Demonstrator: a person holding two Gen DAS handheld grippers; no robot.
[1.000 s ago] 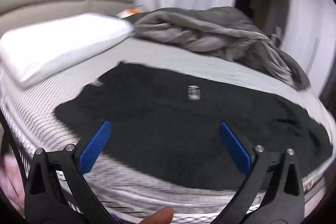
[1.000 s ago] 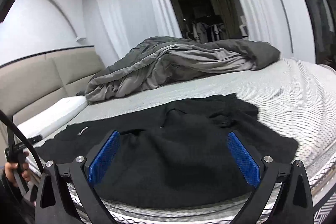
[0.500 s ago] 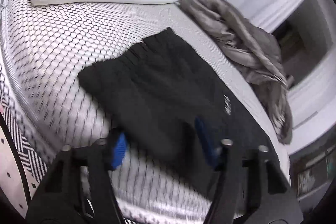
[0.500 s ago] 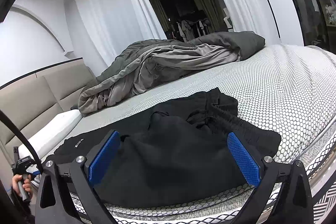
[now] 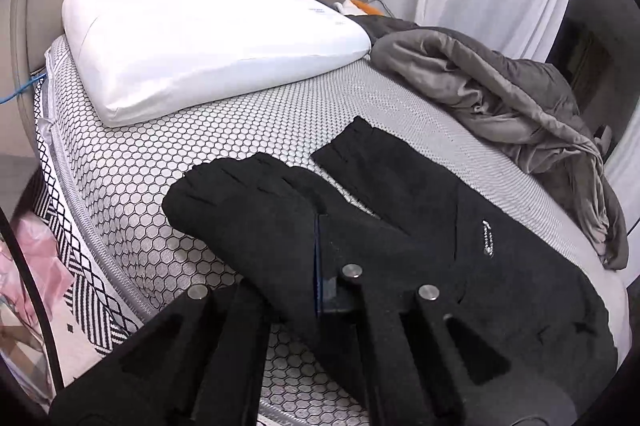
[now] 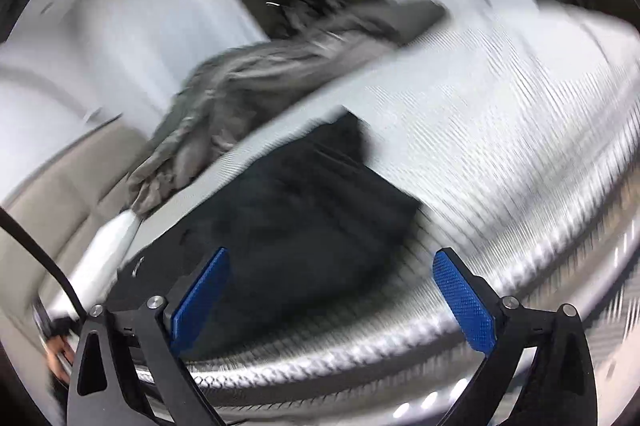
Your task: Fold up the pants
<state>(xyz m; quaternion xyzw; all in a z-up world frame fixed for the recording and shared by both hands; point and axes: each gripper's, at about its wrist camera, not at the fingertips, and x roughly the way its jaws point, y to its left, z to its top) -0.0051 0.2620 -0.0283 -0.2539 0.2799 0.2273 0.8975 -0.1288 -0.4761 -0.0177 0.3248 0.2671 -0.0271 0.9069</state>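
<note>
Your left gripper (image 5: 318, 258) is clamped shut on a fold of the black pants (image 5: 420, 234), at the leg nearest the mattress's (image 5: 248, 130) front edge. Your right gripper (image 6: 332, 290) stands wide with its jaws closing; its blue pads (image 6: 464, 302) hang over the pants' other end, not pressing on the cloth, in a blurred view. The pants lie along the front edge of the mattress. A white pillow (image 5: 208, 34) sits at the head end, and a grey duvet (image 5: 512, 98) is bunched along the far side.
</note>
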